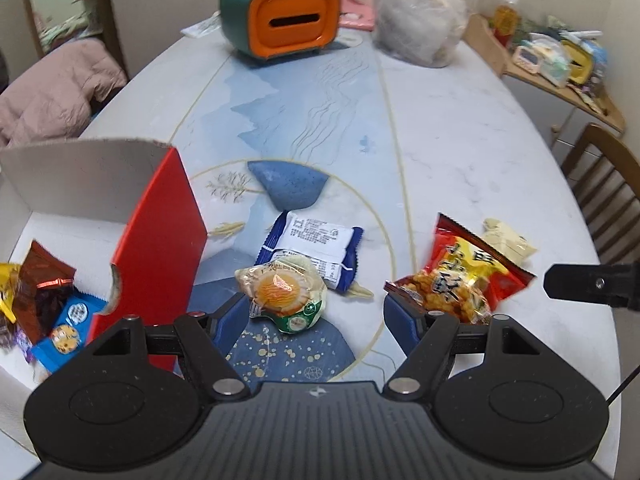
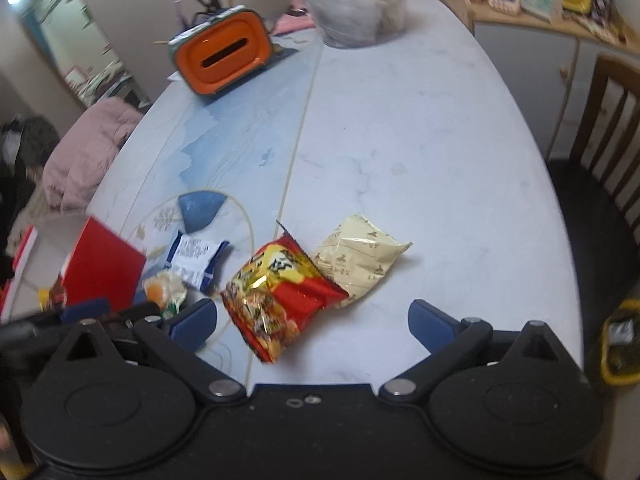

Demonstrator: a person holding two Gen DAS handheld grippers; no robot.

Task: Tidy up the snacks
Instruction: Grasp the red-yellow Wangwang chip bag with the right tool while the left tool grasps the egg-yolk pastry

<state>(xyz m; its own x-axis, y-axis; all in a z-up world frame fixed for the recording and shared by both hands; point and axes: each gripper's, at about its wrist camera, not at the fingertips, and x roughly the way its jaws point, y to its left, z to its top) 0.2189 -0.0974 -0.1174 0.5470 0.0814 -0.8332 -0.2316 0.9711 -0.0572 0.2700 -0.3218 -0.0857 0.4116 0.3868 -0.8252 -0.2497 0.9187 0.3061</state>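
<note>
My left gripper (image 1: 316,312) hangs with jaws apart and empty over the round egg-yolk pastry packet (image 1: 282,290), just right of the red box (image 1: 160,240). It looks light, crinkly and crushable, so I'd pinch its sealed edge. My right gripper (image 2: 312,320) is likewise spread, empty, near the red snack bag (image 2: 276,288).
</note>
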